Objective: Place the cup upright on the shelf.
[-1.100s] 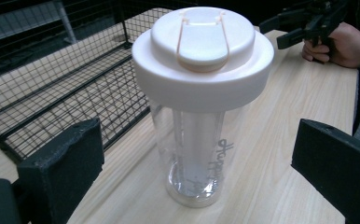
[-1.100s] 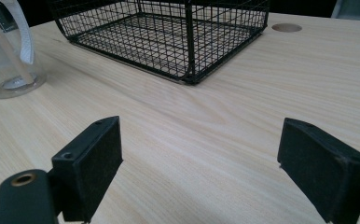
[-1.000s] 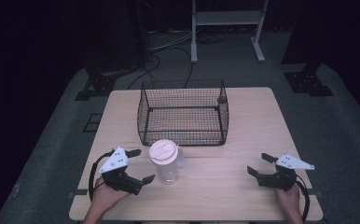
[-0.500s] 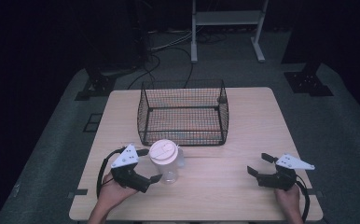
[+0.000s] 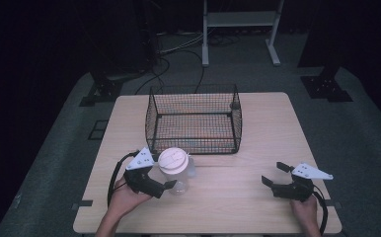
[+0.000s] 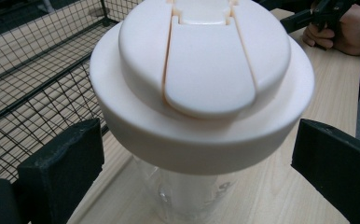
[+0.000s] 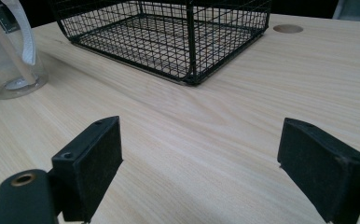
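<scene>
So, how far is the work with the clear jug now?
Nothing looks finished: the clear jug with the cream lid stands on the table, outside the wire basket. In hand: the left claw is open, its jaws on either side of the jug below the lid, not closed on it. The right claw rests open, apart. Probably left: gripping, lifting and perhaps placing it in the basket.

no readable text, labels or numbers
</scene>
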### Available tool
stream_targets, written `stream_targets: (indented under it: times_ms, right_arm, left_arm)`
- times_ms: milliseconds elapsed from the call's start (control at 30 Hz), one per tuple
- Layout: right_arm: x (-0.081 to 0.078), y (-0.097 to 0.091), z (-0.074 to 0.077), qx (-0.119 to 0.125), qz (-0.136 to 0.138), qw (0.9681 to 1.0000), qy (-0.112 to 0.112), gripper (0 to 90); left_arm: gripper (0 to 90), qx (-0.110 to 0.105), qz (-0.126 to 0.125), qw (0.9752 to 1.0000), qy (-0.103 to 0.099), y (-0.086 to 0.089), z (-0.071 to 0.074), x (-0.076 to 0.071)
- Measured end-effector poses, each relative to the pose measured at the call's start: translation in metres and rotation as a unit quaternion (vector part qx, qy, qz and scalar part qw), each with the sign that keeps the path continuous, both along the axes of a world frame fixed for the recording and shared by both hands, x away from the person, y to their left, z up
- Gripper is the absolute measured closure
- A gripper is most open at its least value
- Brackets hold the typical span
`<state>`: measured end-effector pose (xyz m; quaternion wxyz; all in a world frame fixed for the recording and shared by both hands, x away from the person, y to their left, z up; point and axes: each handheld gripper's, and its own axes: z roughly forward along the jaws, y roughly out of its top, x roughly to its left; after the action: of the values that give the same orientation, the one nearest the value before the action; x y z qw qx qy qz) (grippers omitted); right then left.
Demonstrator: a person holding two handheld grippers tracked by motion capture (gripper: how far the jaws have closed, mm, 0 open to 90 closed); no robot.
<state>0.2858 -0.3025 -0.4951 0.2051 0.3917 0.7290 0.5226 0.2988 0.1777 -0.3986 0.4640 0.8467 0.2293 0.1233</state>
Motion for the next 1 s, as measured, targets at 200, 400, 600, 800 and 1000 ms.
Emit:
stream_targets:
  times_ms: [200, 400, 600, 800, 1000]
  right_arm:
    - [0.000, 0.000, 0.000, 0.000, 0.001, 1.0000, 0.000, 12.7]
    - [0.000, 0.000, 0.000, 0.001, 0.001, 1.0000, 0.000, 12.8]
    - [0.000, 0.000, 0.000, 0.001, 0.002, 1.0000, 0.000, 12.8]
    - [0.000, 0.000, 0.000, 0.002, 0.002, 1.0000, -0.001, 12.7]
    - [0.000, 0.000, 0.000, 0.002, 0.002, 1.0000, -0.001, 12.7]
  left_arm:
    - [1.4, 0.006, 0.001, 1.0000, 0.002, -0.006, 0.000, 0.005]
    - [1.3, 0.007, -0.002, 1.0000, 0.002, -0.015, 0.005, 0.010]
    - [1.3, 0.015, -0.003, 0.9999, 0.007, -0.021, 0.004, 0.013]
    - [1.3, 0.026, -0.003, 0.9996, 0.008, -0.026, 0.004, 0.015]
    - [4.5, 0.031, -0.003, 0.9995, 0.004, -0.027, 0.005, 0.016]
